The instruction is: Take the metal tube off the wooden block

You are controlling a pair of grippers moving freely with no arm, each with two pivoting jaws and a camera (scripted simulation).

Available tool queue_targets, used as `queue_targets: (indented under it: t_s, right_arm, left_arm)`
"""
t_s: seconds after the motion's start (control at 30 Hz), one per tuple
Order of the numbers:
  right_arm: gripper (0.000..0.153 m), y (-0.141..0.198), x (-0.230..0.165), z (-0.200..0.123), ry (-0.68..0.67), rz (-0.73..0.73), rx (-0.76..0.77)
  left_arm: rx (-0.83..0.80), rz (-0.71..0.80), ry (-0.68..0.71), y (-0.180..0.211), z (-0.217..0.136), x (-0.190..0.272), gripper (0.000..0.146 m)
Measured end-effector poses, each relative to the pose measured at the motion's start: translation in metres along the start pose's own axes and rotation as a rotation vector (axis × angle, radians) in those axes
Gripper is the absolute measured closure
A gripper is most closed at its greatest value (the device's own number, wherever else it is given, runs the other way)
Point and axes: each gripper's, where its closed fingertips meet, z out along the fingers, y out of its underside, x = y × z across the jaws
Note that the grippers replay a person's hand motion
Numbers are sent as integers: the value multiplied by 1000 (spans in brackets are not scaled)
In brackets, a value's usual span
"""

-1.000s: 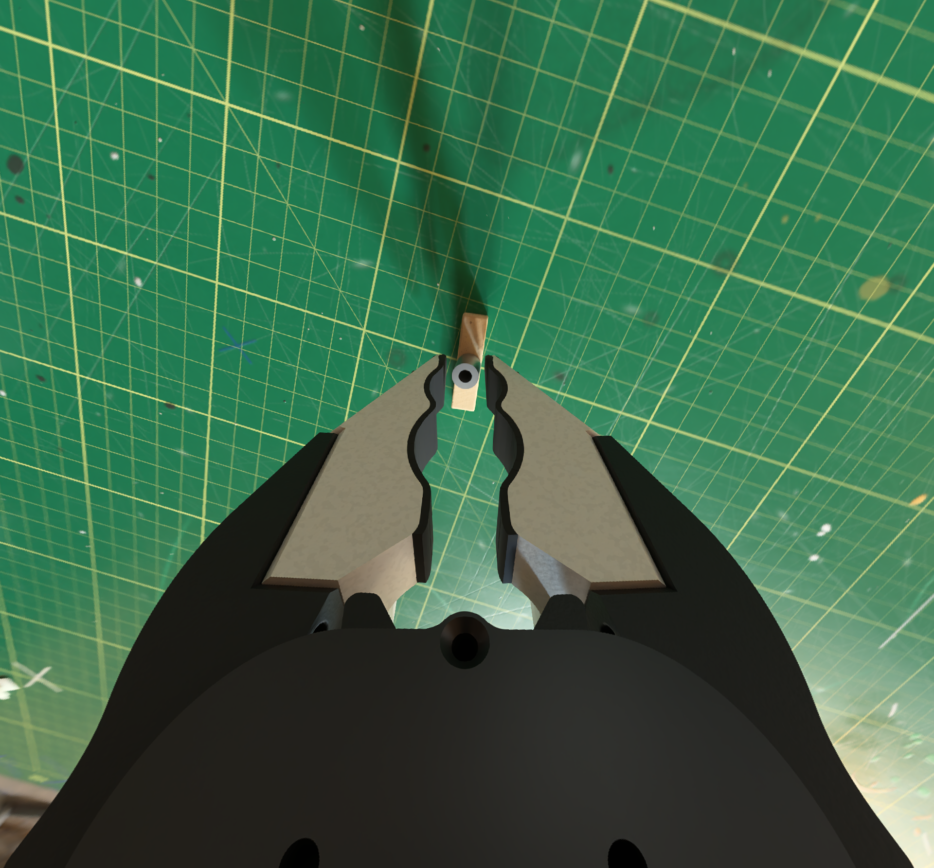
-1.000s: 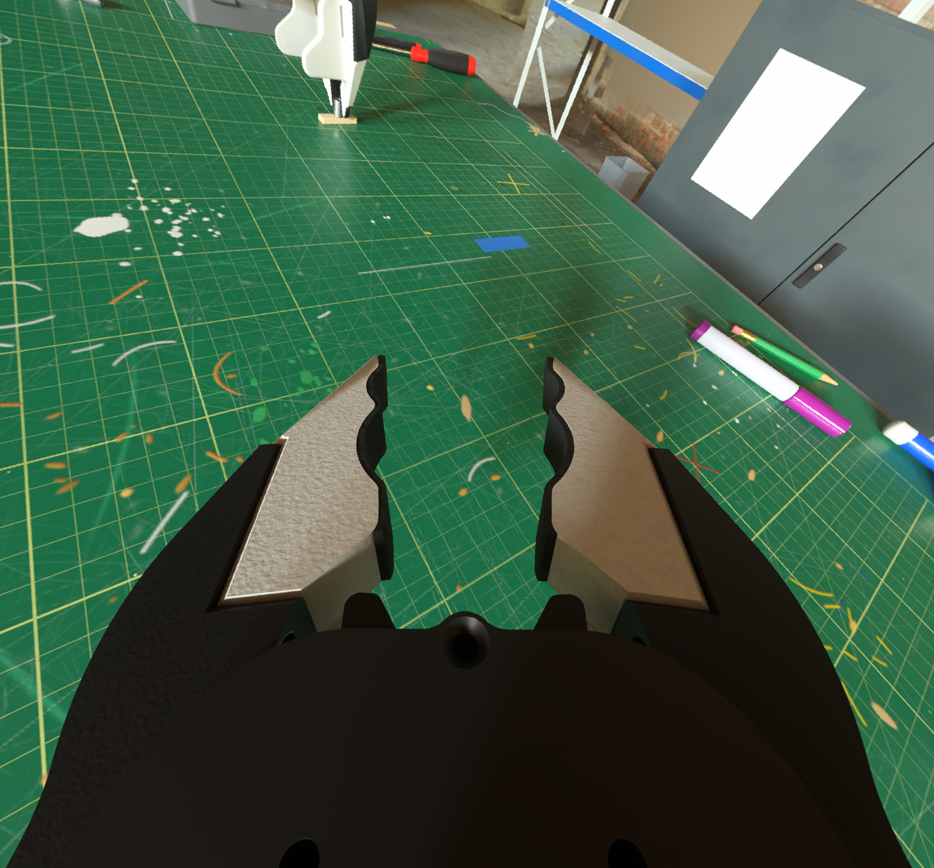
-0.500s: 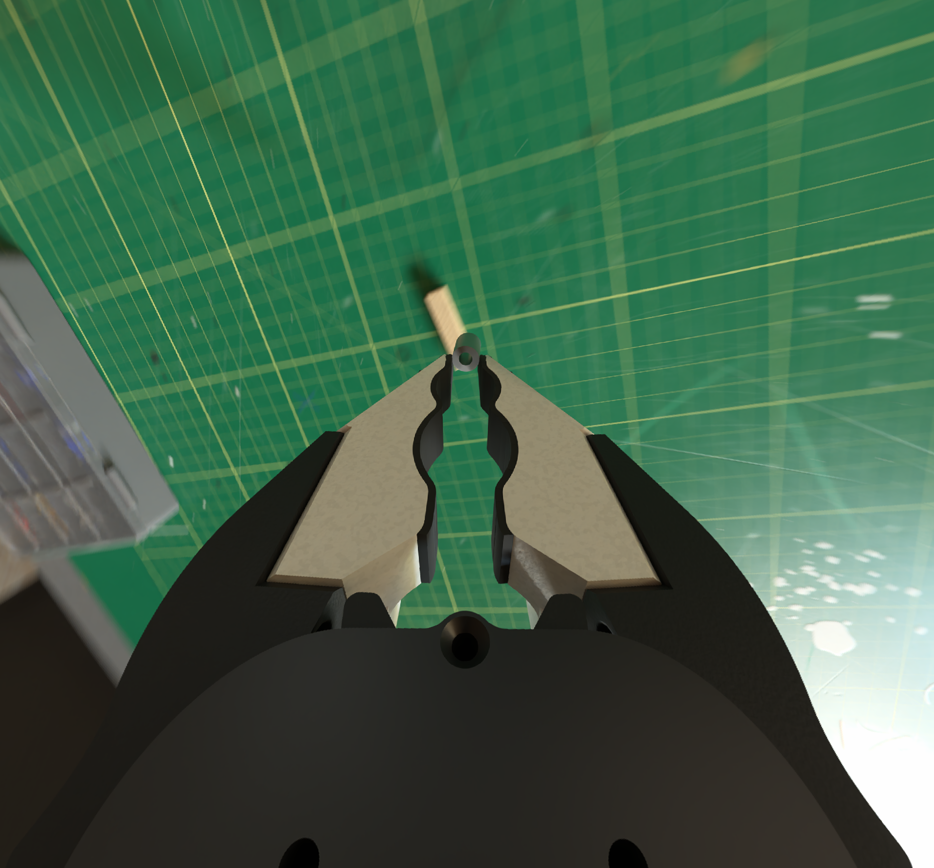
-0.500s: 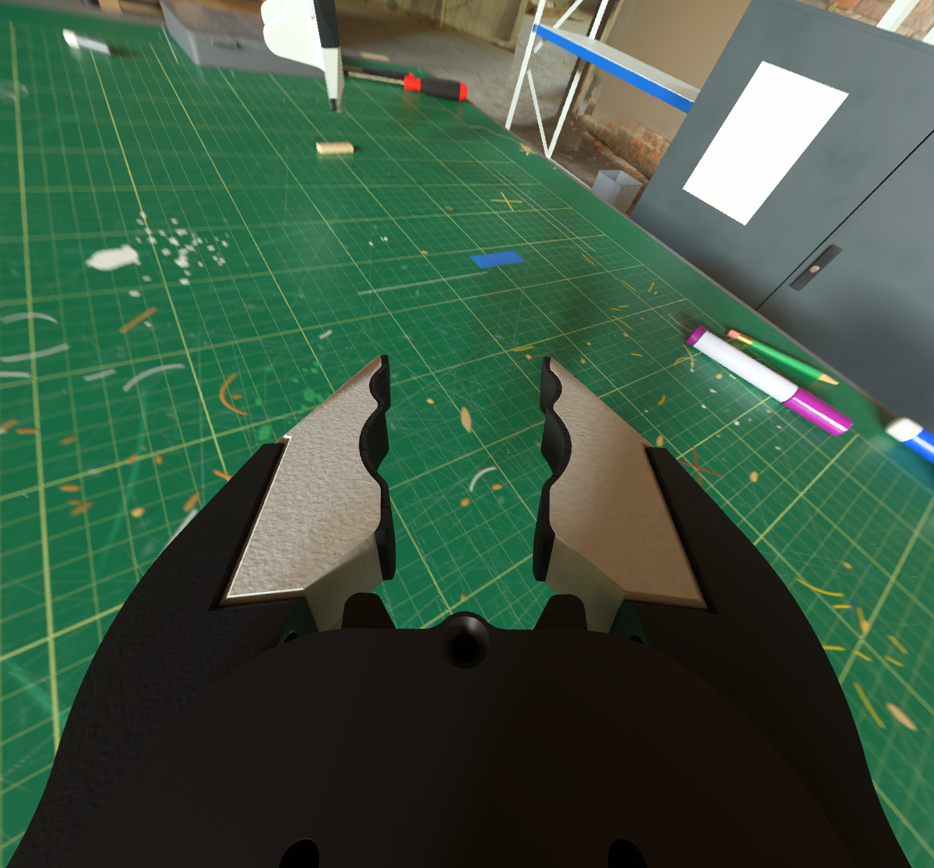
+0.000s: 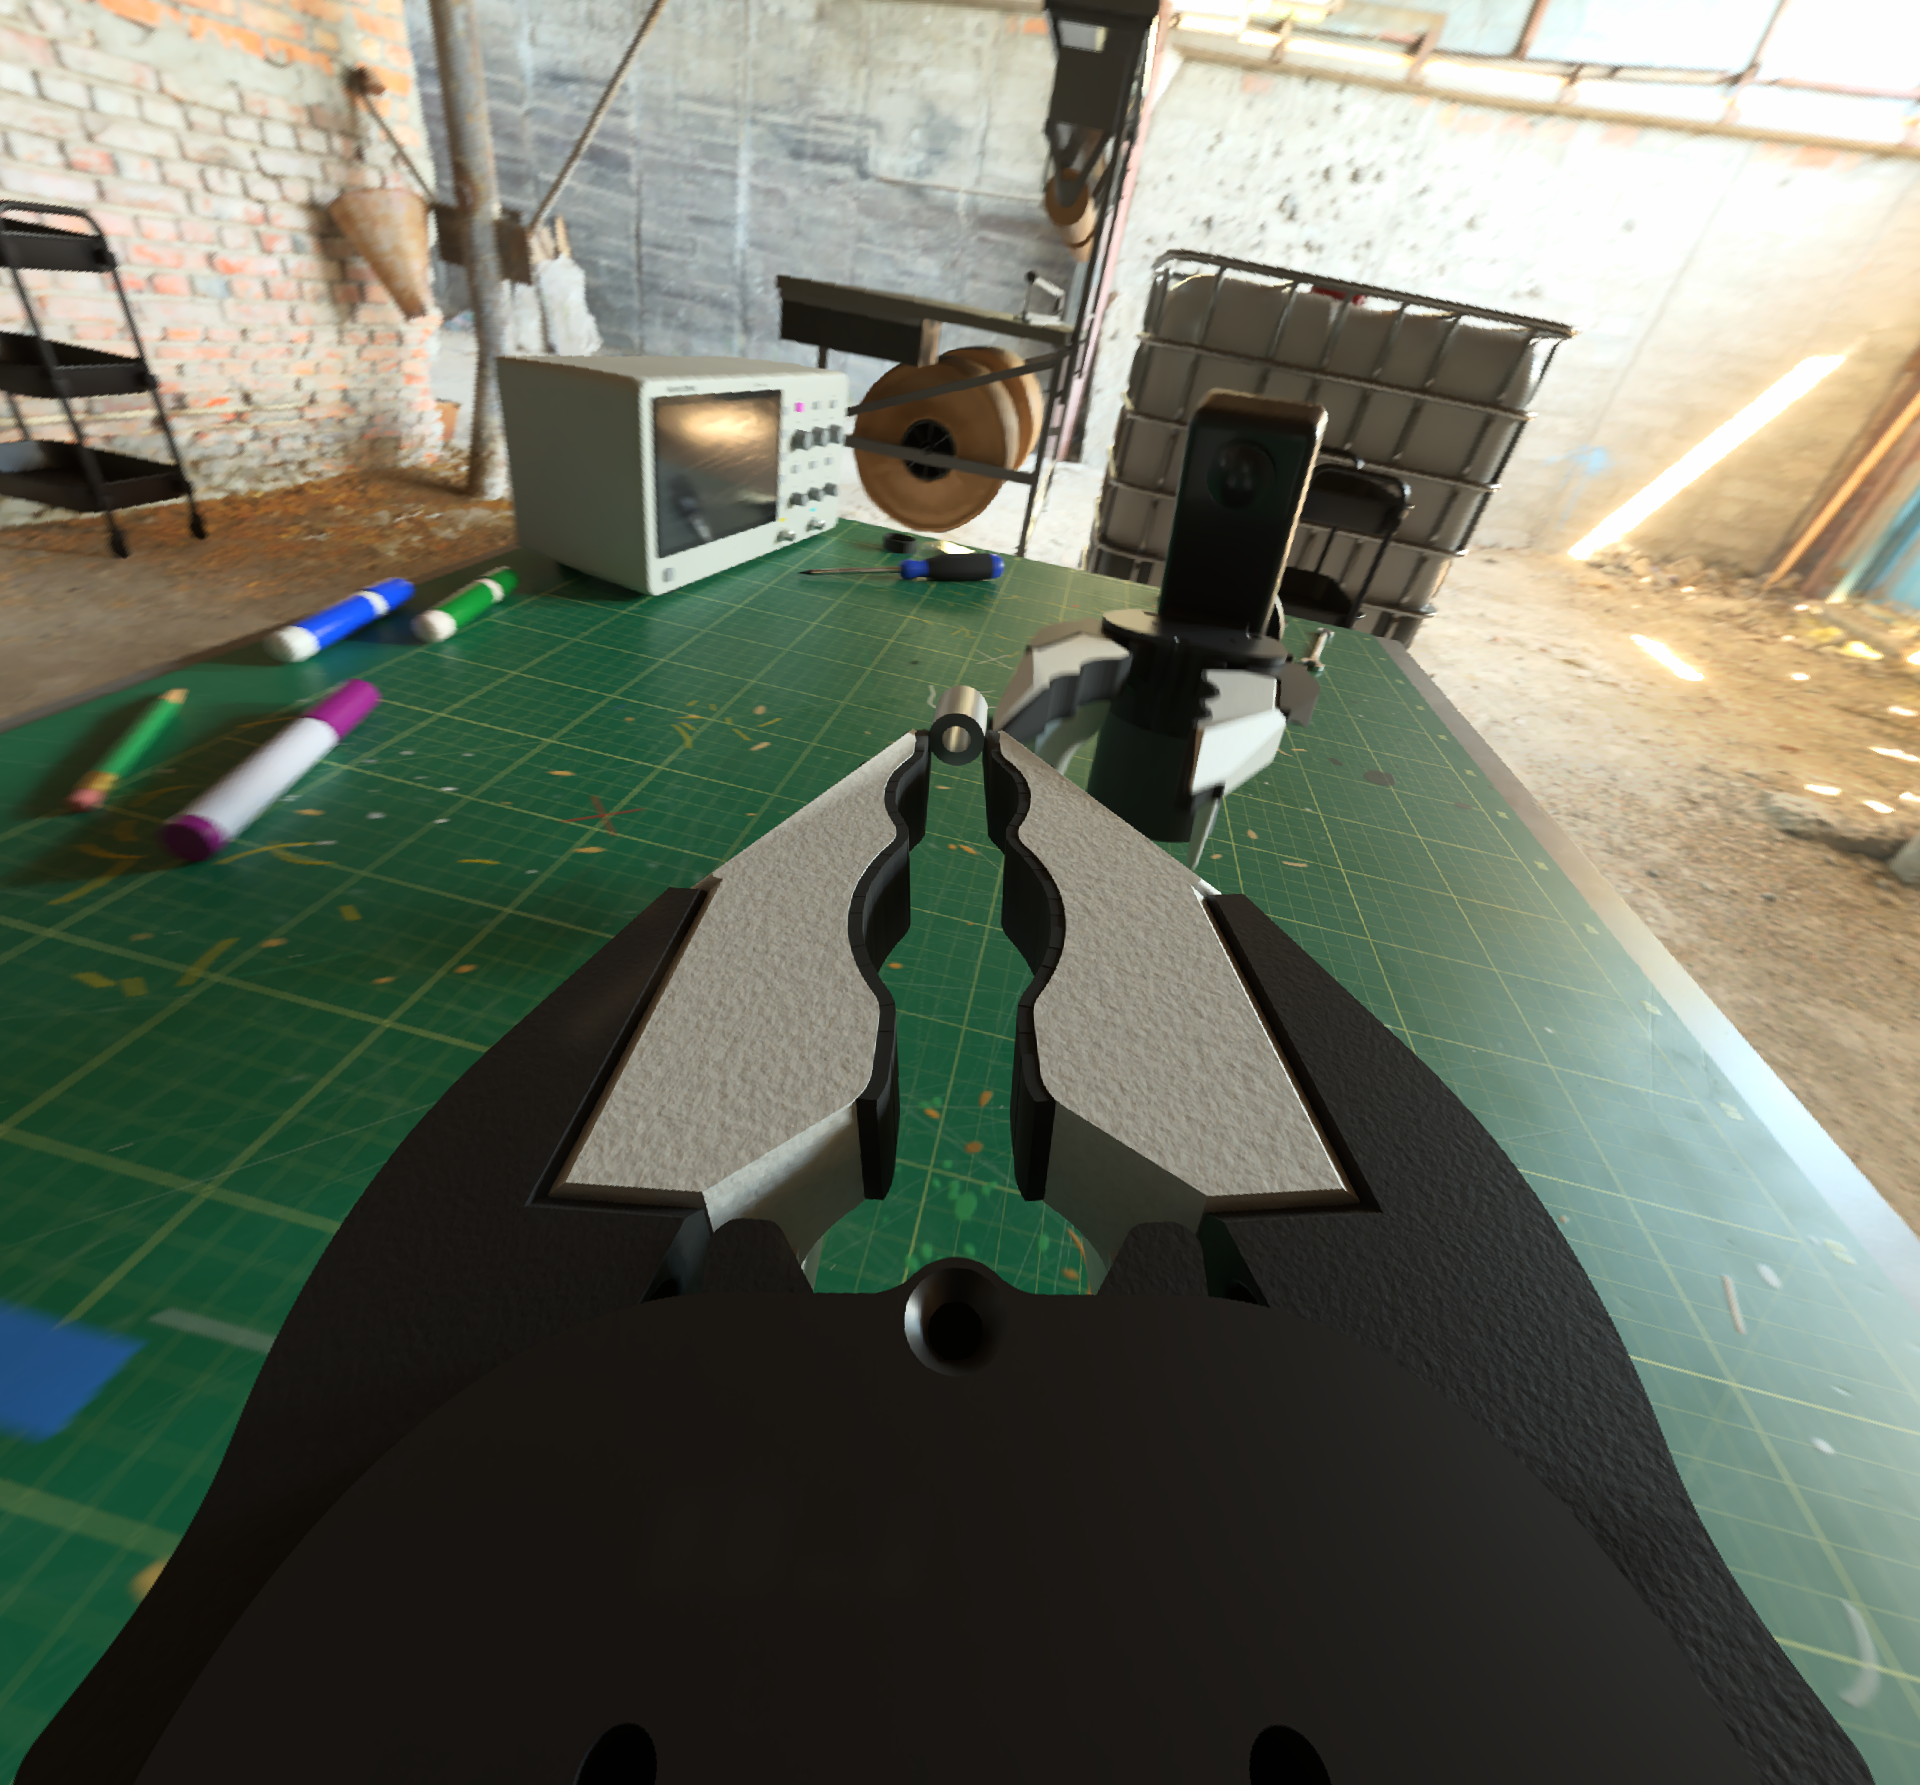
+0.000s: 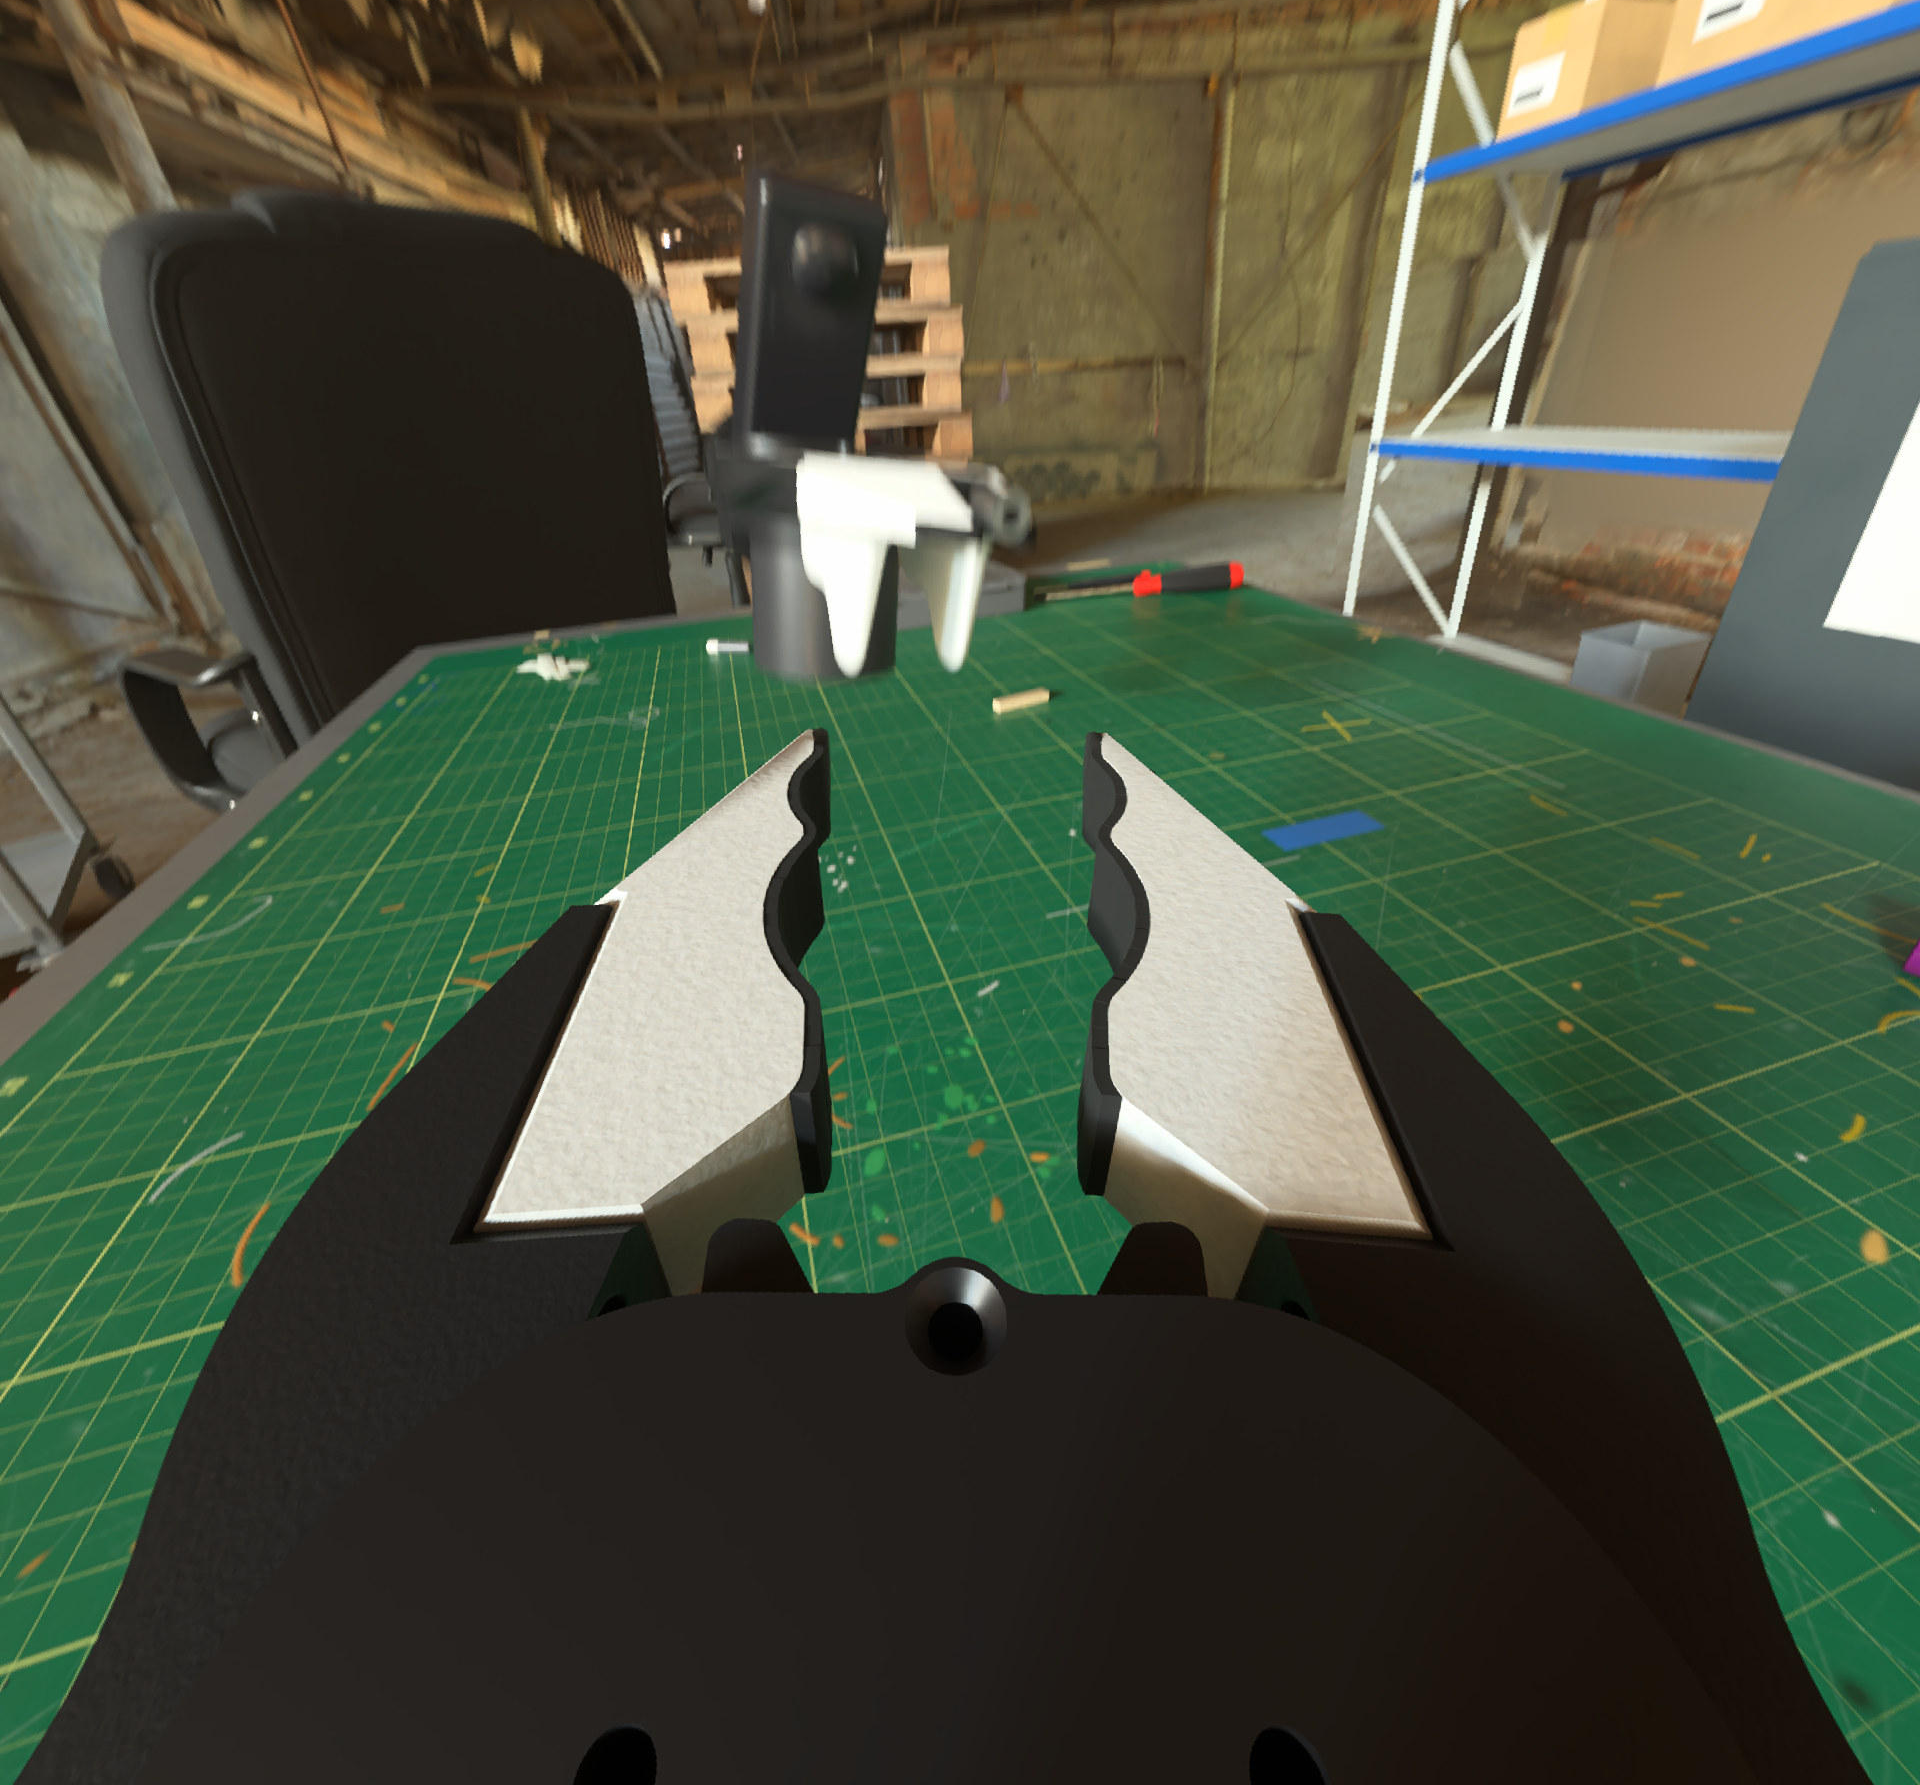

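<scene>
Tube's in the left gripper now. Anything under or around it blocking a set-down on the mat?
Nothing visible does. The left gripper is shut on the metal tube; the green mat around it is bare. The wooden block lies apart on the mat. The open right gripper is farther off.

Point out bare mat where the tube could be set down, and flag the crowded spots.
Free: the green mat between the wooden block and the blue tape patch. Crowded: the edge holding the purple marker, green pencil and blue marker.
</scene>
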Motion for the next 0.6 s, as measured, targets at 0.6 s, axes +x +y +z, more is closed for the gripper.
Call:
queue_targets:
  t_s: [0.6]
  right_arm:
    - [122,3,-8,11,51,-128,-9]
  left_arm:
    - [-17,110,131,55,41,37,136]
